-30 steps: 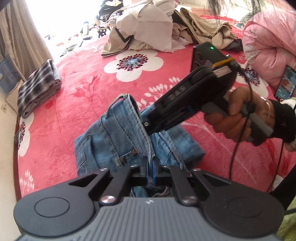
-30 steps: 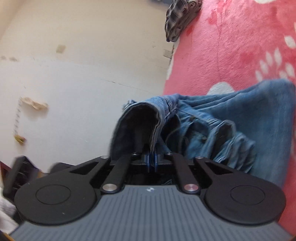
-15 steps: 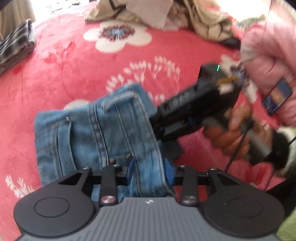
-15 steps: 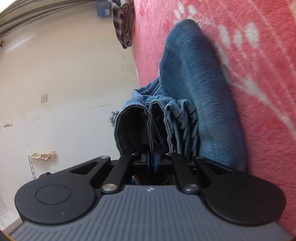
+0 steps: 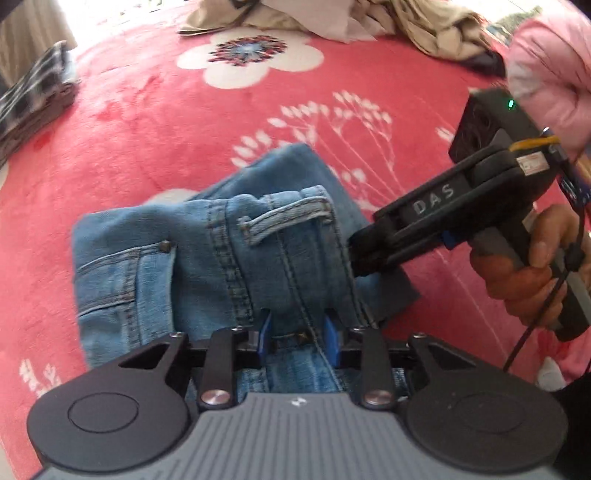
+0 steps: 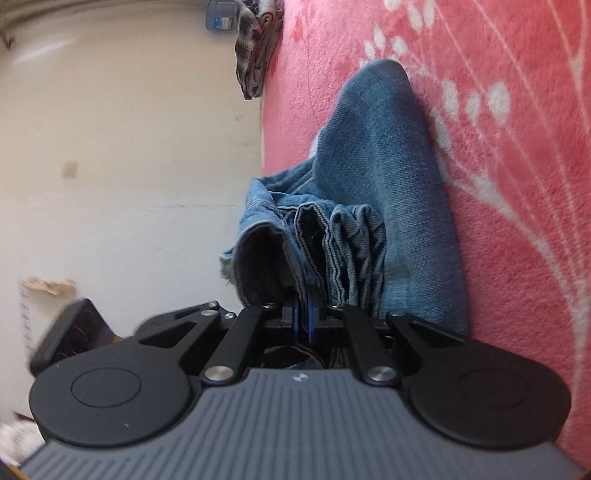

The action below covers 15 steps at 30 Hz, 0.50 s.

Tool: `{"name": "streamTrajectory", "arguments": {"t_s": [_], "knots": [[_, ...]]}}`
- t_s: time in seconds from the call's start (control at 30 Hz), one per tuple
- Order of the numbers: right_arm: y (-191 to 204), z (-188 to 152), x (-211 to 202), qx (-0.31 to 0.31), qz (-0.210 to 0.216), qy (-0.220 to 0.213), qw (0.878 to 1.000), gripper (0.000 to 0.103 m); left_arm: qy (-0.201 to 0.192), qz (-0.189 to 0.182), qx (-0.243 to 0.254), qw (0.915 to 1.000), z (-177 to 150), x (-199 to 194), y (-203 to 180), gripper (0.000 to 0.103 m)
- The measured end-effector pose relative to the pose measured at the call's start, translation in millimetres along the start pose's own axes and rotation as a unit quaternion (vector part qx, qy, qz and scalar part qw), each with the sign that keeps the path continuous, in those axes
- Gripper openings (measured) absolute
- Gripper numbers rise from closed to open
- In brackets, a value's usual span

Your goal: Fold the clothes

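Observation:
Folded blue jeans (image 5: 221,254) lie on the red floral blanket (image 5: 147,129), waistband and belt loop on top. My left gripper (image 5: 298,334) is open, its blue pads either side of the waistband's near edge. My right gripper (image 5: 356,254) is shut on the right edge of the waistband. In the right wrist view the jeans (image 6: 388,192) show as stacked folds, and my right gripper (image 6: 303,314) pinches a denim layer between its pads.
A pile of beige and white clothes (image 5: 332,18) lies at the back. A folded plaid garment (image 5: 33,103) sits at the left edge; it also shows in the right wrist view (image 6: 255,48). A pink quilted jacket (image 5: 546,62) is at the right.
My left gripper was shut on the jeans a second ago and has opened. The lifted waistband has been laid down onto the folded jeans. My right gripper stayed shut.

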State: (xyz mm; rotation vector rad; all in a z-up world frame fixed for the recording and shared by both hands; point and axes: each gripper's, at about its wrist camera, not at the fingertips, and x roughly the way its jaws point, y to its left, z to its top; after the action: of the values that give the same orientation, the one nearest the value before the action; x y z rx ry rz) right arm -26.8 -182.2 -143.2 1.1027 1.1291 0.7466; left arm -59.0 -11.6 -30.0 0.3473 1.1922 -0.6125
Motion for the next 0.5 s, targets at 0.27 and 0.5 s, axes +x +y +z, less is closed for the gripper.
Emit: {"name": "streamTrajectory", "arguments": {"t_s": [0.27,0.5], "knots": [[32.9,-11.0,-40.0,-0.114,-0.101,-0.062,0.986,0.007,0.004,-0.017,0.001,0.9999,-0.2,9.8,1.7,0.033],[29.9,-9.6,-38.9,-0.103,-0.106,-0.064,0.987,0.047,-0.009,-0.025,0.010,0.9996,-4.6,11.8,3.0,0.033]]}}
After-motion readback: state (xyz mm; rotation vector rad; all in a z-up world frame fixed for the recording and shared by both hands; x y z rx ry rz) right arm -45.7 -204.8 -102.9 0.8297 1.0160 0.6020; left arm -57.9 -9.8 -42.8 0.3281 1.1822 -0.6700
